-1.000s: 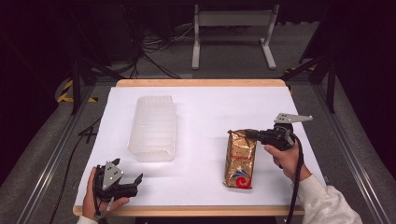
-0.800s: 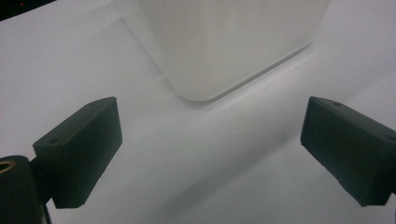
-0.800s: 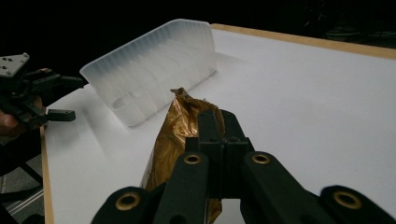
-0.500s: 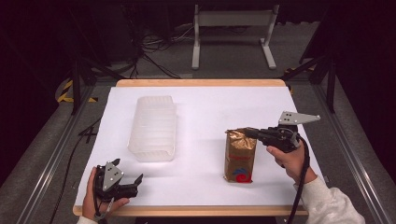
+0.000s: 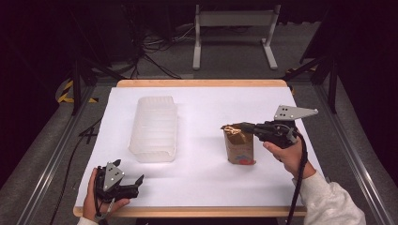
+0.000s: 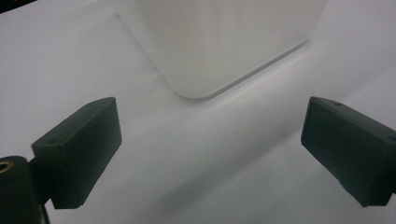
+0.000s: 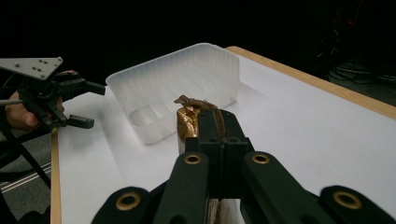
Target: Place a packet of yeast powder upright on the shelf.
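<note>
A gold foil bag (image 5: pixel 238 145) with a red and blue label stands upright on the white table, right of centre. My right gripper (image 5: pixel 236 127) is shut on the bag's crimped top (image 7: pixel 192 112), its jaws closed together over the foil. A translucent plastic bin (image 5: pixel 154 128) sits left of centre, and its open top shows in the right gripper view (image 7: pixel 180 88). My left gripper (image 5: pixel 136 183) rests at the table's front left corner, open, nothing between its jaws. The bin's rounded corner (image 6: pixel 205 60) lies just ahead of it.
The table is covered in white paper (image 5: pixel 206 178) with a wooden edge (image 5: pixel 202 83). Black floor, cables and a metal stand (image 5: pixel 234 28) lie beyond the far edge. Bare table stretches between the bin and the bag.
The bag lay flat a second ago; my right gripper has lifted its top so it now stands upright. The left gripper has stayed put.
</note>
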